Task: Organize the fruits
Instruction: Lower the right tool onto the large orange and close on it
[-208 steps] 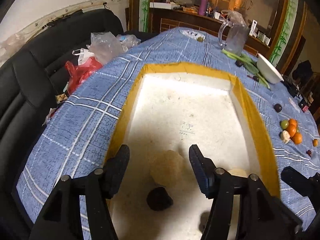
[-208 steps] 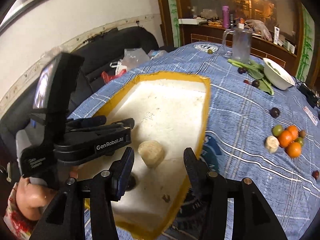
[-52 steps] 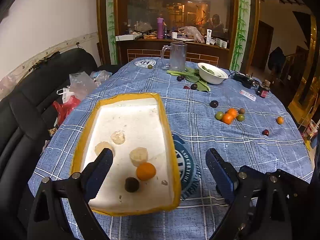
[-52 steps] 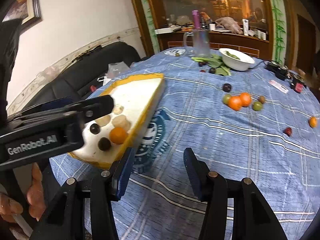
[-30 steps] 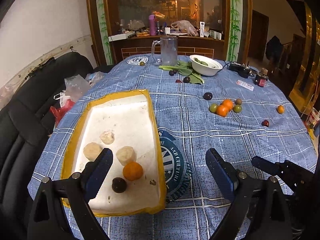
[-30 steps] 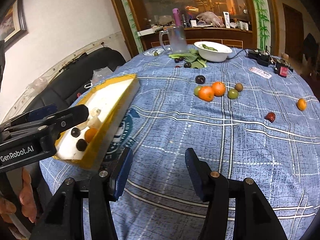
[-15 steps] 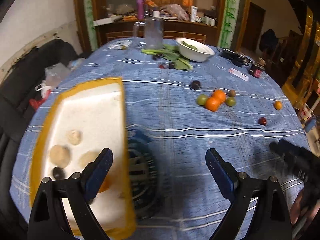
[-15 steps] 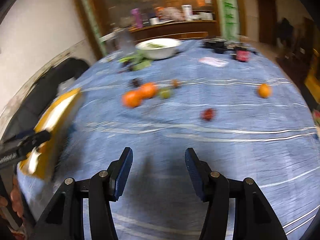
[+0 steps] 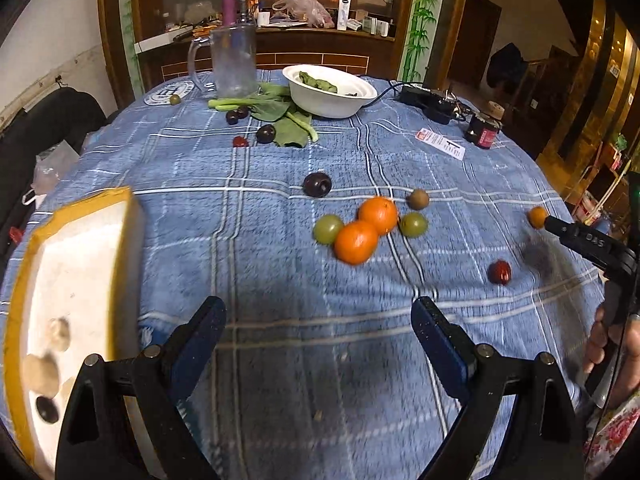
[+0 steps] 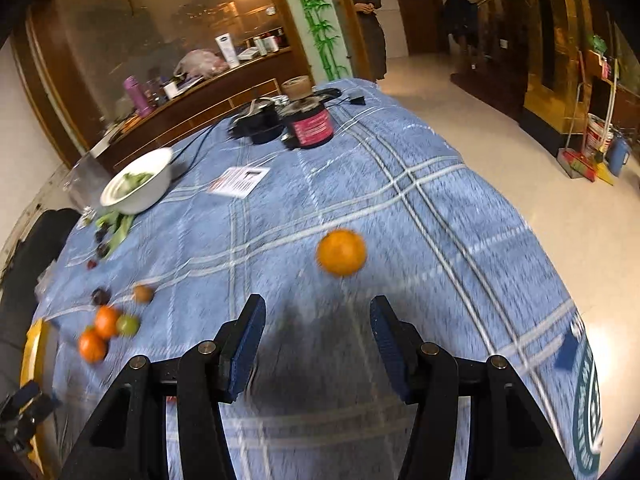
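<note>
My left gripper (image 9: 318, 320) stands wide open over bare blue cloth, holding nothing. Ahead of it lie two oranges (image 9: 356, 242), two green fruits (image 9: 328, 229), a brown fruit (image 9: 418, 199), a dark plum (image 9: 317, 184) and a red date (image 9: 499, 272). The yellow-rimmed foam tray (image 9: 80, 208) at the left holds pale fruits and a dark one. My right gripper (image 10: 318, 312) is open and empty. A single small orange (image 10: 341, 252) lies just beyond its fingertips. The fruit cluster (image 10: 106, 320) shows blurred at the far left of that view.
A white bowl (image 9: 330, 92) of greens, a glass jug (image 9: 234, 60), loose leaves and dark fruits stand at the back. A red-labelled jar (image 10: 308, 122), black cables and a paper card (image 10: 239, 180) lie behind the single orange. The table's edge (image 10: 532, 240) drops to the floor at the right.
Both views have swung right across the table. The tray slid to the left edge, and the single orange came up in front of my right gripper. Neither jaw gap changed.
</note>
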### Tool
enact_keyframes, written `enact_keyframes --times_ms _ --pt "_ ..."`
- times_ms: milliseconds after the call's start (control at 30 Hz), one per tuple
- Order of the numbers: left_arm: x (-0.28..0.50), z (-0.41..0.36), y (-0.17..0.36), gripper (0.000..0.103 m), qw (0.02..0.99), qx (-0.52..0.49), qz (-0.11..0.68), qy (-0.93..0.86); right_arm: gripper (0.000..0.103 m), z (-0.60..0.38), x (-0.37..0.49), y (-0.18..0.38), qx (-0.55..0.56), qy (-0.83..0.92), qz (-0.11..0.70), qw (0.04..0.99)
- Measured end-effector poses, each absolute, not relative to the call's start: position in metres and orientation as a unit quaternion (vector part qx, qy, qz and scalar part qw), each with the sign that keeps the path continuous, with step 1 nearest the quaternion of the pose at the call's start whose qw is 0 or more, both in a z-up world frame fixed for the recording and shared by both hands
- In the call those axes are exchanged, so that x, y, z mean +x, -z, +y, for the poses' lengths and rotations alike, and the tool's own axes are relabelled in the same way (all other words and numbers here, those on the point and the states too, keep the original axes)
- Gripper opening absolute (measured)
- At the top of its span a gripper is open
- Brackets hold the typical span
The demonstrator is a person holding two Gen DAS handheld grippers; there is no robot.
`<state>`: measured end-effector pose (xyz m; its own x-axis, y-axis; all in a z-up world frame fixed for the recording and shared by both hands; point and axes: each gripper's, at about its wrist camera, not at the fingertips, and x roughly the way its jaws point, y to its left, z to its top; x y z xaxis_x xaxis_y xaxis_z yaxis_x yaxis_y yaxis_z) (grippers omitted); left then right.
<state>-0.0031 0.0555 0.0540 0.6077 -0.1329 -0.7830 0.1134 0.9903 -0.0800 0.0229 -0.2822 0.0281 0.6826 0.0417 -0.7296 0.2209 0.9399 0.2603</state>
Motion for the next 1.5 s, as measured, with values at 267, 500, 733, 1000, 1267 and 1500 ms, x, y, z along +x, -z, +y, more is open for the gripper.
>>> enact_keyframes --times_ms 267,500,733,1000,1267,1500 --pt "0.029 0.04 -0.037 0.061 0.894 0.005 0.441 0.077 0.058 -0.282 0.065 -0.012 0.144 0.074 0.403 0.901" --pt "0.049 0.018 -0.019 0.061 0.894 0.043 0.439 0.084 0.057 -0.283 0.07 -0.009 0.147 0.057 0.4 0.903" --pt "0.05 0.017 -0.005 0.038 0.895 0.048 0.435 0.085 0.037 -0.283 0.074 -0.006 0.154 0.048 0.403 0.901" --pt "0.043 0.028 -0.014 0.031 0.906 0.011 0.415 0.086 0.034 -0.274 0.073 -0.009 0.134 0.036 0.398 0.907" --pt "0.041 0.035 -0.022 0.031 0.906 -0.024 0.413 0.093 0.034 -0.27 0.071 -0.011 0.126 0.037 0.392 0.911" --pt "0.036 0.039 -0.029 0.031 0.912 -0.041 0.394 0.109 0.034 -0.273 0.054 -0.02 0.131 0.058 0.381 0.913"
